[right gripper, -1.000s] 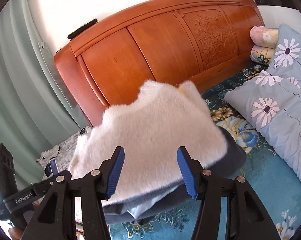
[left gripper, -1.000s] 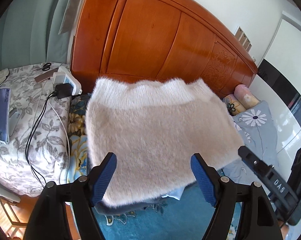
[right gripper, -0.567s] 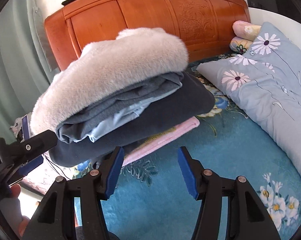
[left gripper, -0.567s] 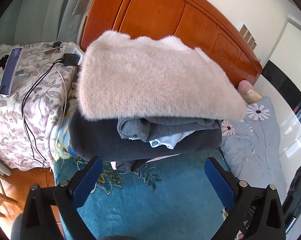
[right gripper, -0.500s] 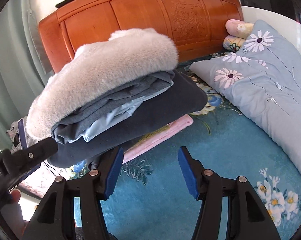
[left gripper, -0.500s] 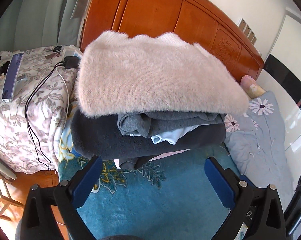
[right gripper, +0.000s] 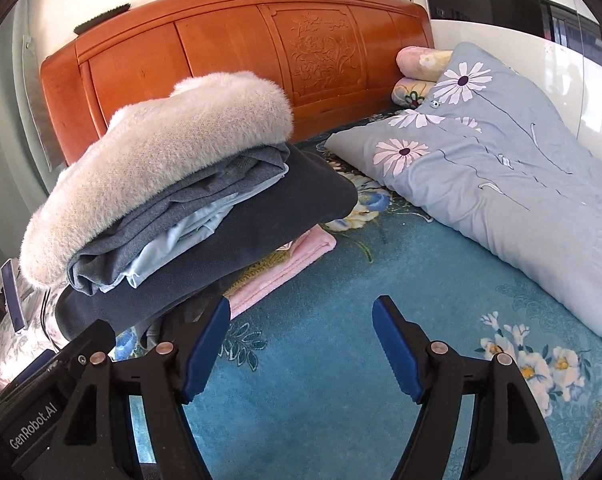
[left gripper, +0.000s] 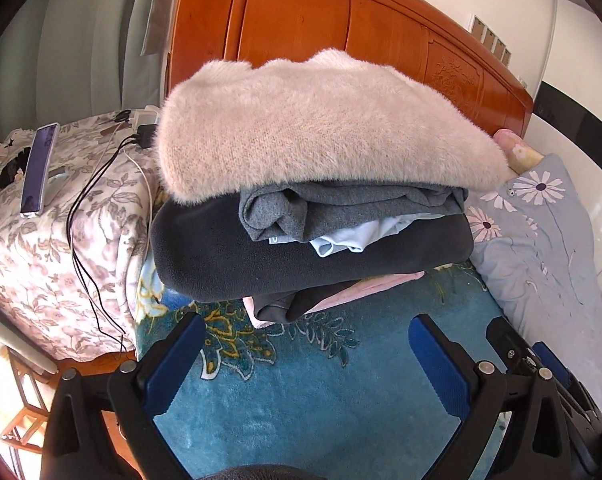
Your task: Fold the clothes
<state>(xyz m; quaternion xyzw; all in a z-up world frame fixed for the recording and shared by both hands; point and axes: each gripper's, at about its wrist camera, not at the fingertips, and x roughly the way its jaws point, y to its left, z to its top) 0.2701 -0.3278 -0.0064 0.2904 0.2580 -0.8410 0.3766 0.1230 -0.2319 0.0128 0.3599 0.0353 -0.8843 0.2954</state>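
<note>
A folded fluffy cream sweater point(left gripper: 321, 128) point(right gripper: 161, 160) tops a stack of folded clothes on the blue floral bed cover point(left gripper: 321, 392) point(right gripper: 341, 360). Under it lie a grey garment point(left gripper: 341, 208), a pale blue one point(left gripper: 353, 238), a dark thick one point(left gripper: 261, 264) point(right gripper: 281, 208) and a pink one point(right gripper: 293, 264). My left gripper point(left gripper: 305, 334) stands wide open in front of the stack, nothing between its pads. My right gripper point(right gripper: 301, 312) is to the stack's right, its jaws opening and empty.
The orange wooden headboard point(left gripper: 321, 28) point(right gripper: 241, 48) stands behind the stack. A grey-blue daisy-print pillow point(right gripper: 501, 168) point(left gripper: 541, 232) lies on the right. At left a bedside surface under floral cloth point(left gripper: 41, 248) carries a phone point(left gripper: 39, 172), chargers and black cables point(left gripper: 85, 220).
Both grippers let go of the cream sweater, which now rests on the stack. Both pulled back and sank, and their jaws opened wider.
</note>
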